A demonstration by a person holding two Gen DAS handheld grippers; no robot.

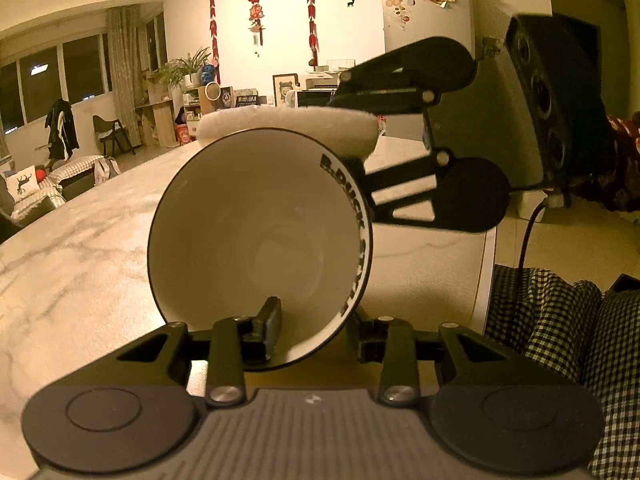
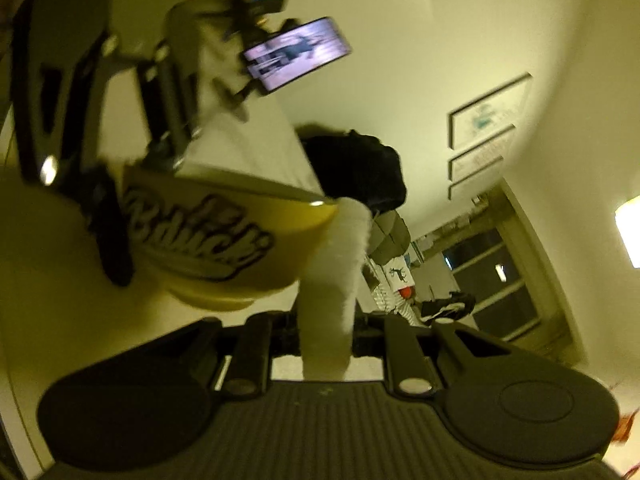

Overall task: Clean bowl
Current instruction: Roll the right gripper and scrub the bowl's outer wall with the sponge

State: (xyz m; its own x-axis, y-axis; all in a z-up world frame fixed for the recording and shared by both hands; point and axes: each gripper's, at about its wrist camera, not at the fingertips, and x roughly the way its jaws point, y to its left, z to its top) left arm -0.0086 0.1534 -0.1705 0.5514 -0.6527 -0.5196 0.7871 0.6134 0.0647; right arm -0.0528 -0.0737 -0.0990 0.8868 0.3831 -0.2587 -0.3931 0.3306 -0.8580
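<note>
Left wrist view: our left gripper straddles the bowl rim, one finger inside, the bowl tipped on edge above the table. Our right gripper, clamped on a white sponge, wipes the far rim. Press harder and the bowl, perhaps loosely held, could slip out.

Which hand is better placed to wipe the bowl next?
Right. The right gripper is shut on the white sponge pad, which already lies against the rim of the white-lined yellow bowl. The left gripper straddles that rim, steadying it.
</note>
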